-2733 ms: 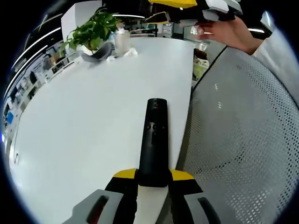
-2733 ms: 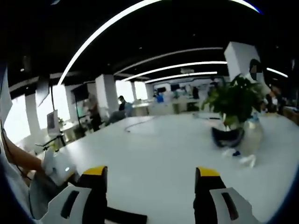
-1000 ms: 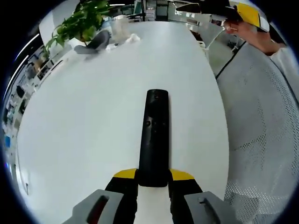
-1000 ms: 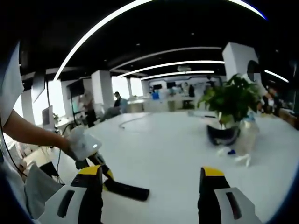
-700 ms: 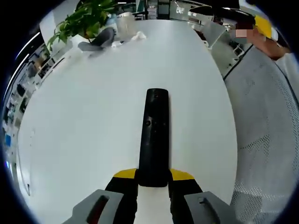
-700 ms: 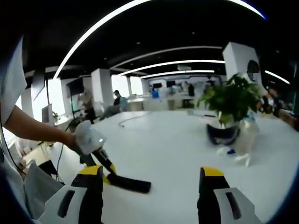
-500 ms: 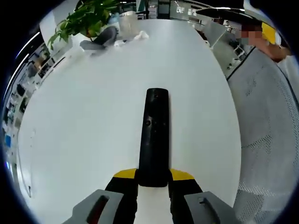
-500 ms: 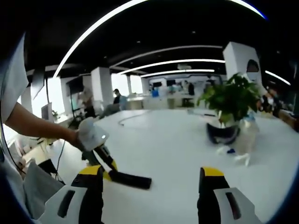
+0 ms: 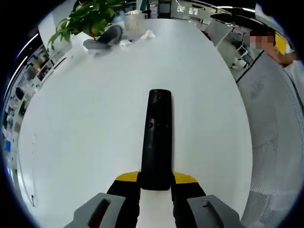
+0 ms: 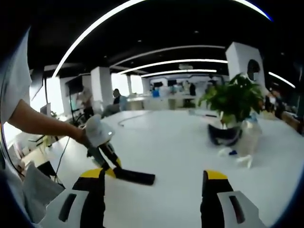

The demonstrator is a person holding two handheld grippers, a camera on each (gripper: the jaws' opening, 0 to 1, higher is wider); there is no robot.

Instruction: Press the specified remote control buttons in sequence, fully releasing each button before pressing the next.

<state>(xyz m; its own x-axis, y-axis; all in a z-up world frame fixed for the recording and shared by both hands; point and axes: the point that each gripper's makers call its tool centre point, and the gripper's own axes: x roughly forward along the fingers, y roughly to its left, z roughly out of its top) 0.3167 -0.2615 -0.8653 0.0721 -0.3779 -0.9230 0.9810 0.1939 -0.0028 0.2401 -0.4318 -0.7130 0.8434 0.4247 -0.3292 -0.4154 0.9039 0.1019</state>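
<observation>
We grip the long black plastic remote control (image 9: 156,137) over the white table (image 9: 85,118).
Our left gripper (image 9: 156,183) clamps its near end; our right gripper (image 10: 154,190) hangs wide apart.

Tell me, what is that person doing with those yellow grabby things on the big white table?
A person holds a grabber in each hand. The left gripper is shut on the near end of a long black remote control, holding it out over the white table. The right gripper is open, with nothing between its fingers, off to the side of the remote. A potted plant stands further along the table. No button is being pressed right now.
</observation>
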